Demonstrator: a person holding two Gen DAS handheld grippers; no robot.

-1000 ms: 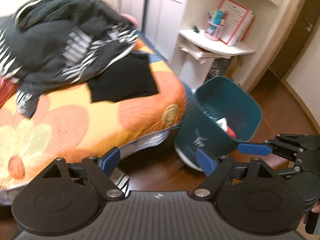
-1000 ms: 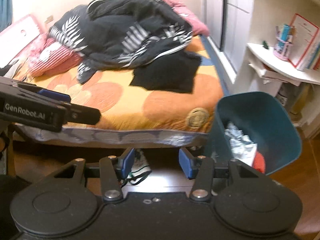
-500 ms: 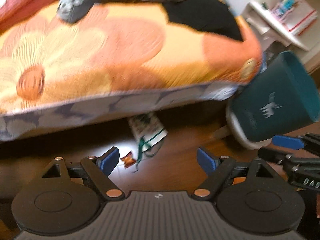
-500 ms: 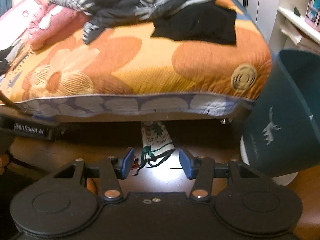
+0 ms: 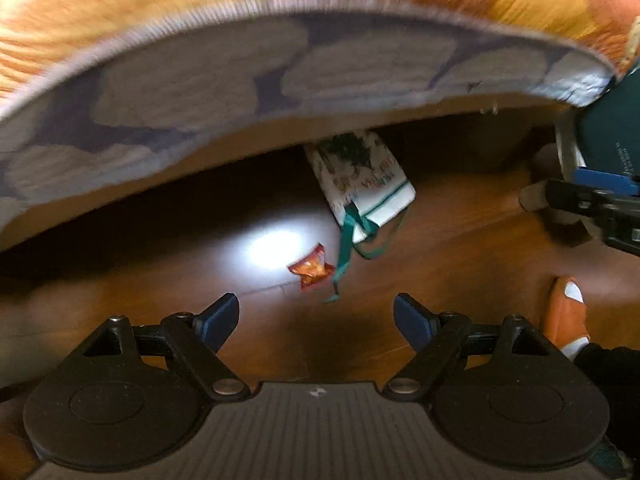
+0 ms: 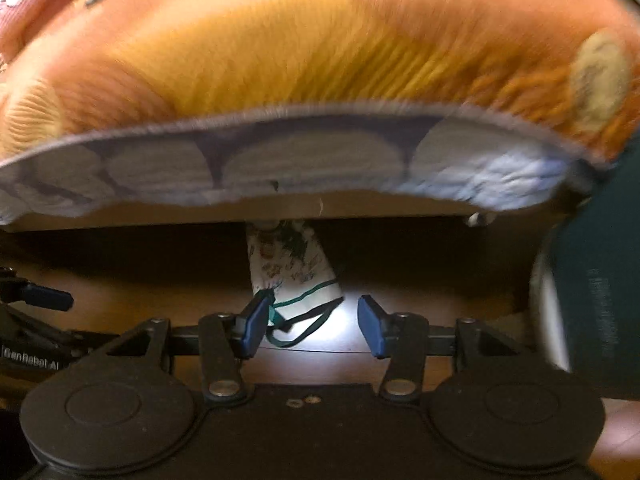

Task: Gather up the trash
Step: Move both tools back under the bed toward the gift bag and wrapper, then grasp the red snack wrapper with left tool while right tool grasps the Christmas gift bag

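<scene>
step: reach for wrapper | left gripper (image 5: 316, 318) spread, empty | right gripper (image 6: 311, 328) spread, empty | orange snack wrapper (image 5: 311, 268) on floor at 12 o'clock, beside paper bag (image 5: 362, 178) ribbon | advice: pinch wrapper only, avoid ribbon | bin (image 5: 612, 128) at 2 o'clock

Ahead of my left tongs (image 5: 316, 316) the wooden floor (image 5: 460, 240) lies bare up to the small orange wrapper (image 5: 312, 269), so I see an open path between the spread fingers. Just beyond and right of the wrapper a paper bag (image 5: 362, 178) juts out from under the bed, its green straps (image 5: 347, 248) trailing beside the wrapper. The bed edge (image 5: 280, 76) hangs low overhead, leaving a dark gap beneath. To the right stand the teal bin (image 5: 612, 128), my right tongs (image 6: 311, 322) and a foot in an orange slipper (image 5: 566, 312). Ahead of my right tongs, the bag blocks the gap.
</scene>
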